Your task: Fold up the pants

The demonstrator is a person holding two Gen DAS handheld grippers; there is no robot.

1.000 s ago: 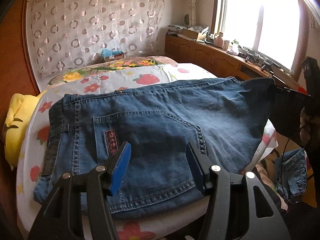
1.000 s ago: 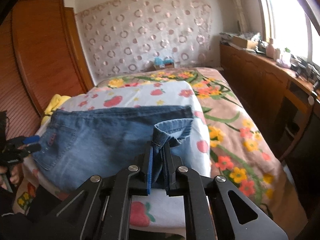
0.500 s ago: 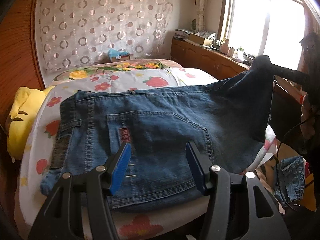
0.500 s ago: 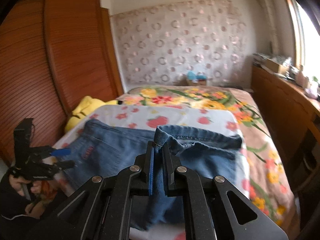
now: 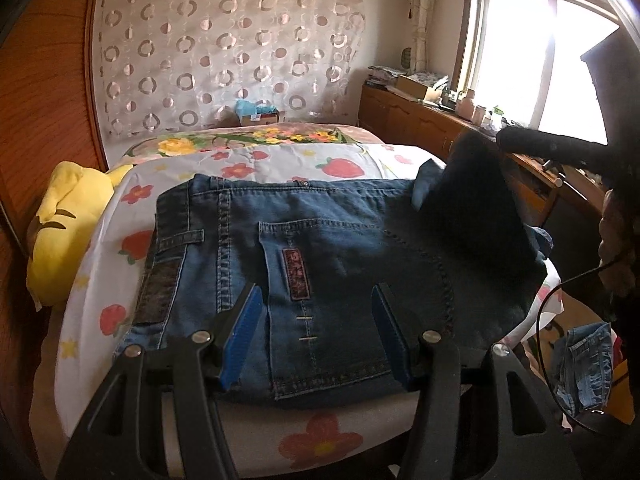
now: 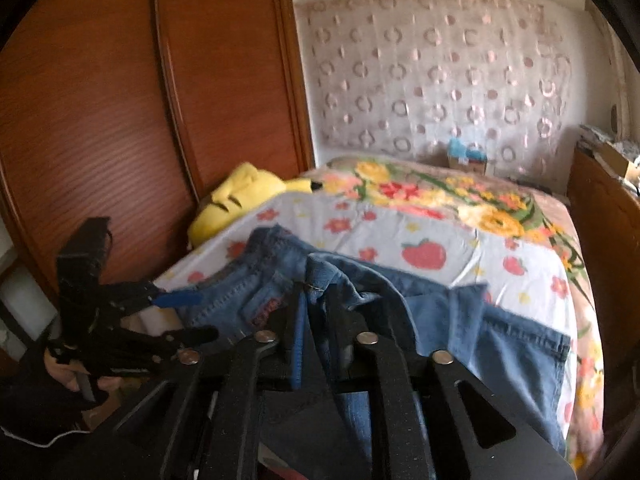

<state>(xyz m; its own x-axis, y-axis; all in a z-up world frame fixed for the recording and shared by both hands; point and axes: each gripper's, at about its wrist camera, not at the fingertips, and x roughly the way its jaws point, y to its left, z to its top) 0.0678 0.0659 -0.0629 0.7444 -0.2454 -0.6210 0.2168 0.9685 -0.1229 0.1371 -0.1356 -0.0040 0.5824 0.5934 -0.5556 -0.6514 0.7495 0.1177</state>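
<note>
Lying crosswise on bed (image 5: 100, 320): jeans (image 5: 320, 248), waistband left.

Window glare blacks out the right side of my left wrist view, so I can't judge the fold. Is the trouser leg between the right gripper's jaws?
Observer: Yes. The right wrist view shows the stitched hem of the blue denim jeans between the jaws of the right gripper. The jaws have just been opening, and I cannot tell whether they pinch it.
Operator: Where is that hem over the jeans?
Observer: Above the back pocket with the red label, close to the waist end.
</note>
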